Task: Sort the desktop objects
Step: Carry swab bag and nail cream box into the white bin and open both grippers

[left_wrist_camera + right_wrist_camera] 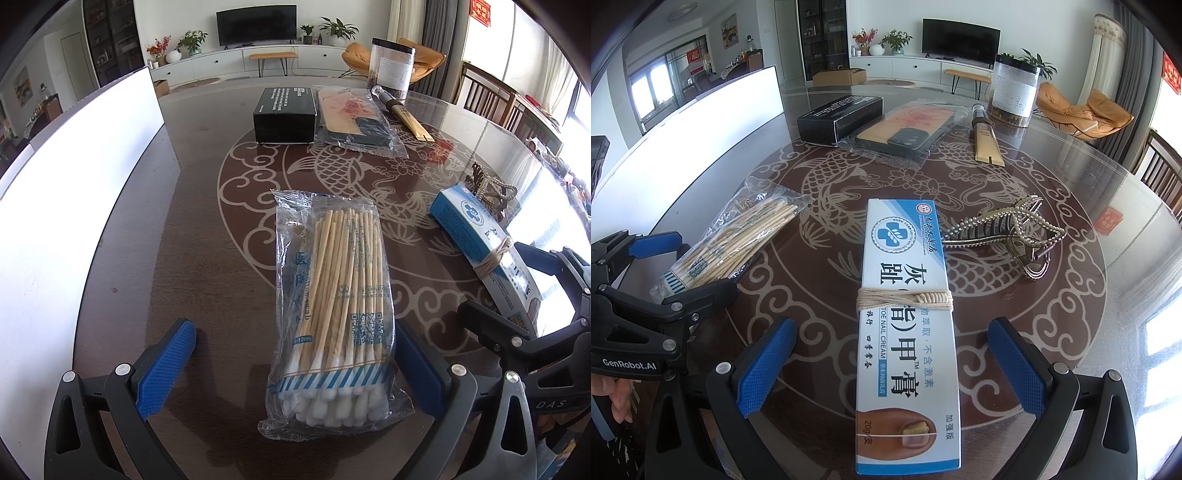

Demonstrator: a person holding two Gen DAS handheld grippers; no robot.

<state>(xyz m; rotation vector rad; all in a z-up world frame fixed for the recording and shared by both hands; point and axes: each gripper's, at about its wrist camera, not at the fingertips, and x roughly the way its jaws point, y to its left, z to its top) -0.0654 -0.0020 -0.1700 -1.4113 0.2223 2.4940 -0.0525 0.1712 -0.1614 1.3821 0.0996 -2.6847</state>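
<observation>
Now | swab pack (pixel 332 306) between left tongs (pixel 295 363) | cream box (pixel 907 314) between right tongs (pixel 892 363)

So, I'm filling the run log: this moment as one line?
left gripper: open, straddling clear bag of cotton swabs | right gripper: open, straddling blue-white string-tied cream box | nothing lifted
</observation>
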